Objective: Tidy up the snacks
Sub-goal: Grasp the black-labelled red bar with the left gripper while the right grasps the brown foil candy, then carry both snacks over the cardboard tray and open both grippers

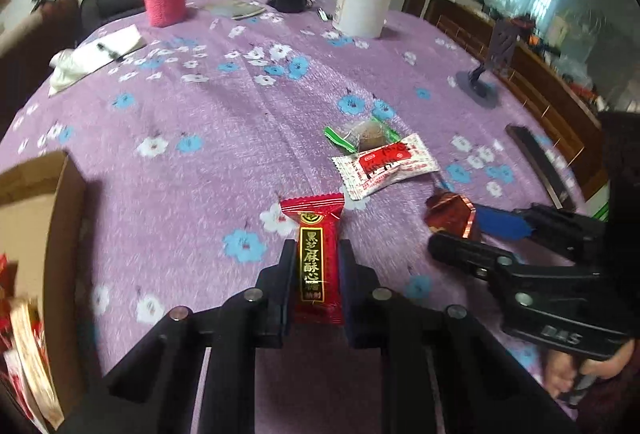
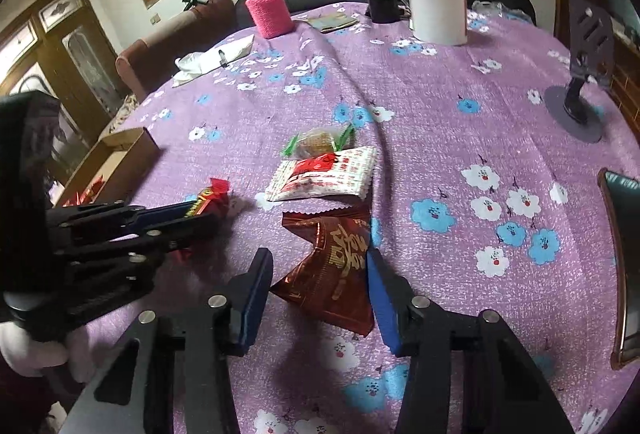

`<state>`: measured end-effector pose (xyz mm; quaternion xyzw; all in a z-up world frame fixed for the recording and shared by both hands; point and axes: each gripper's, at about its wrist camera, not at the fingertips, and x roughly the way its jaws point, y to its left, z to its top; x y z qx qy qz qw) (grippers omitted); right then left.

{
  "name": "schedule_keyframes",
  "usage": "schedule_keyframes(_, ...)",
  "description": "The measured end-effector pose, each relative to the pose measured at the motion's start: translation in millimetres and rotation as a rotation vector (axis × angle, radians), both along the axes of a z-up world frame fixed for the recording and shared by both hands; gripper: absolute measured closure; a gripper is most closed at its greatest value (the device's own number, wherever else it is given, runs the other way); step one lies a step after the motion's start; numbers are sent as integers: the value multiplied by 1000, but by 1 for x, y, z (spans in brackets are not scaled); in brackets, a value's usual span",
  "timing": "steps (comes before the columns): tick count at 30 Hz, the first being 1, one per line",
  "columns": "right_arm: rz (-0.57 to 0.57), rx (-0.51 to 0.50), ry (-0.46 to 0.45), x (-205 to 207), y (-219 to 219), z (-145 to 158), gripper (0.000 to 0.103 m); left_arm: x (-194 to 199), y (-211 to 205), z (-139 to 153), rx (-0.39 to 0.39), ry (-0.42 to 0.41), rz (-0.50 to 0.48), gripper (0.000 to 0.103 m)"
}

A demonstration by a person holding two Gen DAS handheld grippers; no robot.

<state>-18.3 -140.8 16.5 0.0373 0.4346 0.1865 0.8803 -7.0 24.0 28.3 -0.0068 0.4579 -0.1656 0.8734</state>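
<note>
**Two grippers over the flowered cloth, one candy already pinched**

Purple cloth with blue and white flowers [image 1: 208, 106] covered the round table under both your grippers. Your left gripper [image 1: 316, 254] had its jaws pressed together on a red candy bar [image 1: 318, 258], pinching it by the sides so the wrapper's top end stuck out ahead of the fingertips. To the left of that gripper, close by, stood an open cardboard box [image 1: 60, 218] with red packets showing inside it.

Your right gripper [image 2: 320, 266] pointed down at a dark red snack bag [image 2: 336, 274] that lay crumpled between its blue pads [image 2: 382, 298]. You had those jaws partly spread; the right pad met the bag's edge, while the left pad stood clear of it, so no squeeze was visible. Just ahead of that gripper lay a white packet with red print [image 2: 324, 176], and touching its far edge sat a clear wrapper with green ends [image 2: 318, 142] holding a brown sweet.

Far ahead of both grippers, near the table's back edge, you had a flask in a pink sleeve [image 2: 268, 12], a white tub [image 2: 438, 8] and a sheet of paper with a pen [image 1: 108, 48]. Off to the right of your right gripper stood a dark stand on a round base [image 2: 576, 106].
</note>
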Motion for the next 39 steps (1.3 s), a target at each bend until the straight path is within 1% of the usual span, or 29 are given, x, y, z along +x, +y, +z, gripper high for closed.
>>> schedule_keyframes(4, 1, -4, -14, -8, 3, 9, 53, -20, 18, 15, -71, -27, 16, 85)
schedule_keyframes(12, 9, 0, -59, -40, 15, 37, 53, -63, 56, 44, -195, -83, 57, 85)
schedule_keyframes(16, 36, 7, -65, -53, 33, 46, 53, -90, 90, 58, -236, -127, 123, 84)
schedule_keyframes(19, 79, 18, -81, -62, 55, 55, 53, -105, 121, 63, -260, -151, 189, 84)
schedule_keyframes(22, 124, 26, -95, -68, 76, 63, 53, -121, 160, 65, -276, -168, 275, 84)
schedule_keyframes(27, 203, 30, -114, -74, 123, 73, 53, -136, 208, 62, -295, -183, 384, 84)
schedule_keyframes(31, 256, 36, -108, -72, 156, 76, 53, -143, 229, 60, -282, -200, 445, 84)
schedule_keyframes(34, 296, 19, -110, -71, 180, 76, 52, -145, 243, 55, -259, -203, 485, 84)
schedule_keyframes(36, 321, 5, -108, -69, 197, 75, 52, -145, 249, 50, -250, -197, 502, 84)
schedule_keyframes(39, 349, -14, -98, -62, 222, 71, 52, -141, 258, 46, -258, -188, 517, 84)
